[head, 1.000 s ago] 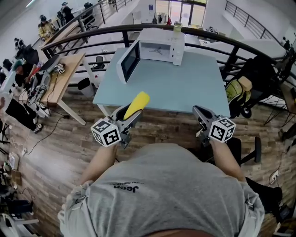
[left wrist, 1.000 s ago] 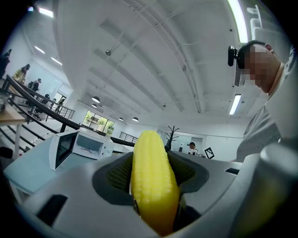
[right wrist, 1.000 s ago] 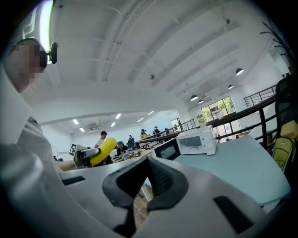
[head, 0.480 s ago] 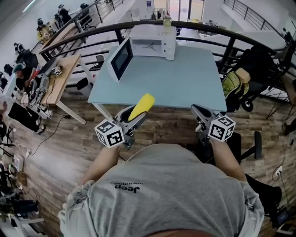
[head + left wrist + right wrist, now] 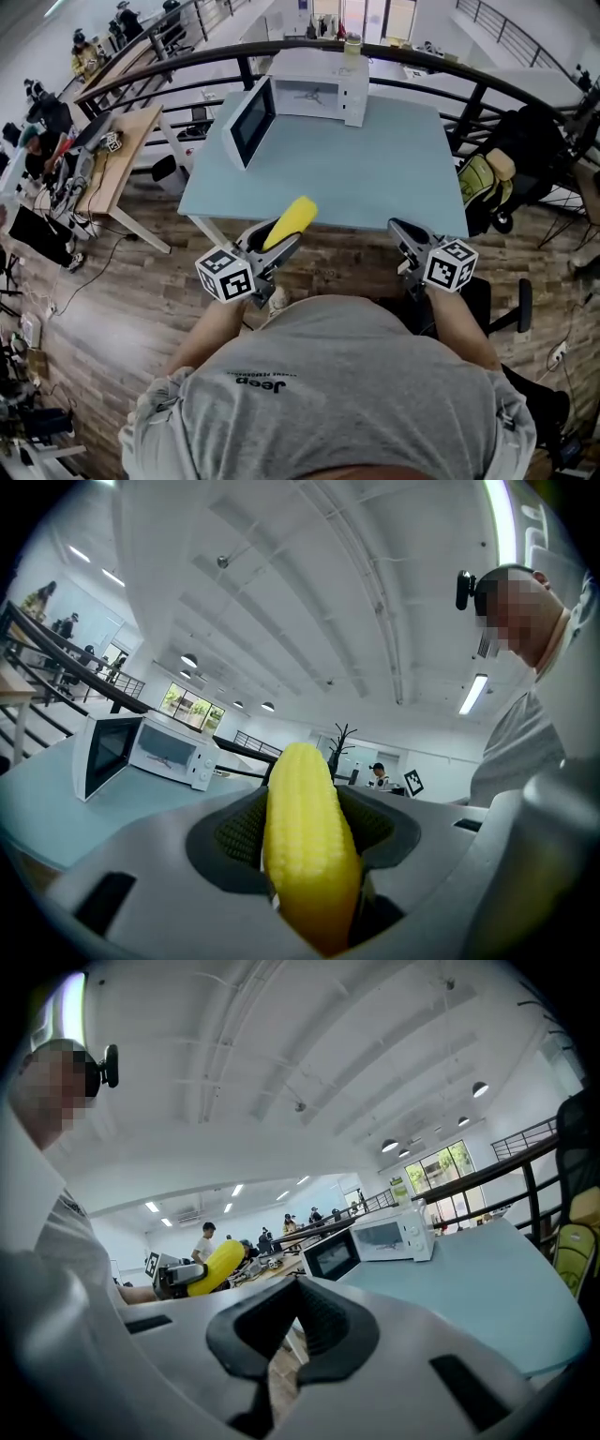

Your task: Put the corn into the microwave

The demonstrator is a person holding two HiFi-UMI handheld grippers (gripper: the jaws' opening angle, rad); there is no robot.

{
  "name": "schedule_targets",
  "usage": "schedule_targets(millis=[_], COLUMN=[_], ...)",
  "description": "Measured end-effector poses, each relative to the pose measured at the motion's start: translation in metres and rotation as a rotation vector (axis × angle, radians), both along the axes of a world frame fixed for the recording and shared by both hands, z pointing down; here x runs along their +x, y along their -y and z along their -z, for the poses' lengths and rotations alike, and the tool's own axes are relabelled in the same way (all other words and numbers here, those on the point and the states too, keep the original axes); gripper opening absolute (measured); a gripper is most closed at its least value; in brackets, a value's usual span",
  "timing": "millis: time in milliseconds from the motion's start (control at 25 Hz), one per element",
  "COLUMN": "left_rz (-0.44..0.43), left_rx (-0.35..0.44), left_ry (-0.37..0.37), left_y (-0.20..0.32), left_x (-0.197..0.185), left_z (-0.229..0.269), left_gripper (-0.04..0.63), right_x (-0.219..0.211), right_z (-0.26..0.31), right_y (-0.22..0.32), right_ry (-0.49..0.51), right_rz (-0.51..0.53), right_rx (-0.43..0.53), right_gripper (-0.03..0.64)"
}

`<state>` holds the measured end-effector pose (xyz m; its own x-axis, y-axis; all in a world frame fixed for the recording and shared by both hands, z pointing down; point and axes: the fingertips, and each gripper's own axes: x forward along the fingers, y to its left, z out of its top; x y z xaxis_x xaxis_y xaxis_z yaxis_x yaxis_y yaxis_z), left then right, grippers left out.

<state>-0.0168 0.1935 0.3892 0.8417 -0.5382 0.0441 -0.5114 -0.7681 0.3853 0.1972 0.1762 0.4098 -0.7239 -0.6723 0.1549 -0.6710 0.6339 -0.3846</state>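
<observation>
Your left gripper (image 5: 279,242) clamps the knobbly, tapered yellow corn cob (image 5: 291,221) in its ribbed pads (image 5: 236,836). Your right gripper (image 5: 403,232) is closed, empty; the boxy white microwave (image 5: 319,89) stands far, door (image 5: 251,122) open.

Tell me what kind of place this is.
Probably an open-plan office or lab, on an upper level: a railing, people at desks beyond it, and a microwave on a table.

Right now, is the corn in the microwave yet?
Not yet. Done: the door of the microwave stands open, and the left gripper is clamped on the corn. In hand: the corn is held over the near edge of the table. Left: carry it across and set it inside. The right gripper is empty.
</observation>
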Motion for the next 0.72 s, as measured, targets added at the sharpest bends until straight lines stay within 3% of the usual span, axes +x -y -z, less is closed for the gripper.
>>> schedule_targets(millis=[480, 720], left_rz=[-0.117, -0.151], left_rx=[0.087, 0.083], left_ry=[0.010, 0.010], left_y=[0.160, 0.223], left_x=[-0.102, -0.149], left_z=[0.020, 0.021], left_gripper=[0.241, 0.241], right_x=[-0.102, -0.145], right_z=[0.025, 0.027], right_y=[0.147, 0.206], right_ry=[-0.009, -0.022], right_rz=[-0.122, -0.166], right_rx=[0.033, 0.017], right_gripper=[0.018, 0.018])
